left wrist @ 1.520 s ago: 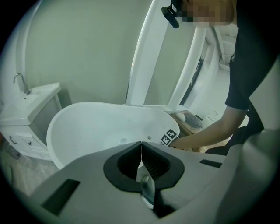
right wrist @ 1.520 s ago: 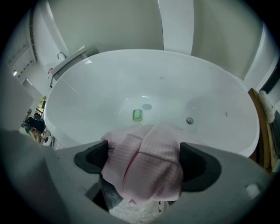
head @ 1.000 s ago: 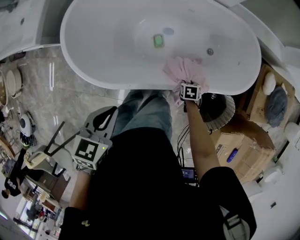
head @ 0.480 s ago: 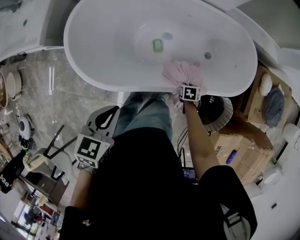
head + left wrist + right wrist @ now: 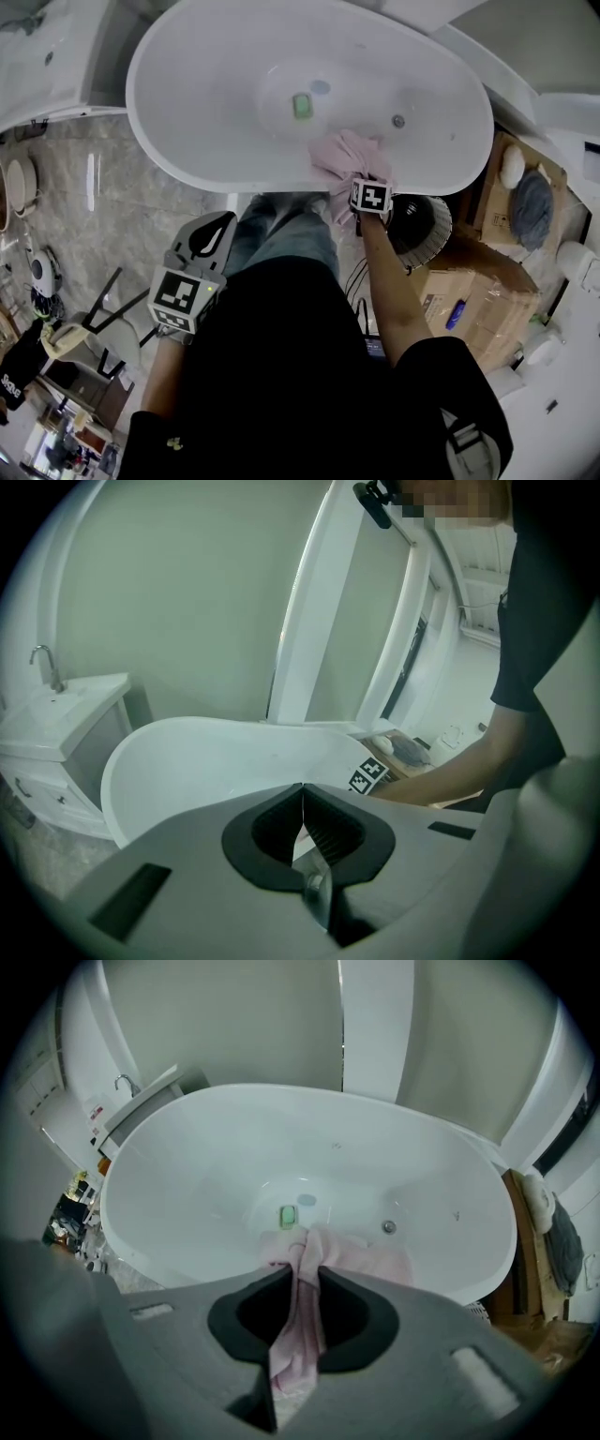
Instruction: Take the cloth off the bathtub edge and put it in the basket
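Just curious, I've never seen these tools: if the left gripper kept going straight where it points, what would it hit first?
Most likely the white bathtub: the left gripper, shut and empty, aims at its near side with nothing visible between, though depth is hard to judge.

basket (image 5: 433, 225) partly behind R arm (image 5: 384, 281), tub (image 5: 216, 103) top cropped

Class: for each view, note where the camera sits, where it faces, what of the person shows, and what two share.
Head view: on the head, steeply down at the bathtub; shirt, left tongs, right tongs show.
Left gripper view: on left tongs, facing the bathtub over shut jaws; right arm shows.
Right gripper view: on right tongs, down into the bathtub; jaws just closed on the cloth; no body.
Head and right gripper views share the cloth.
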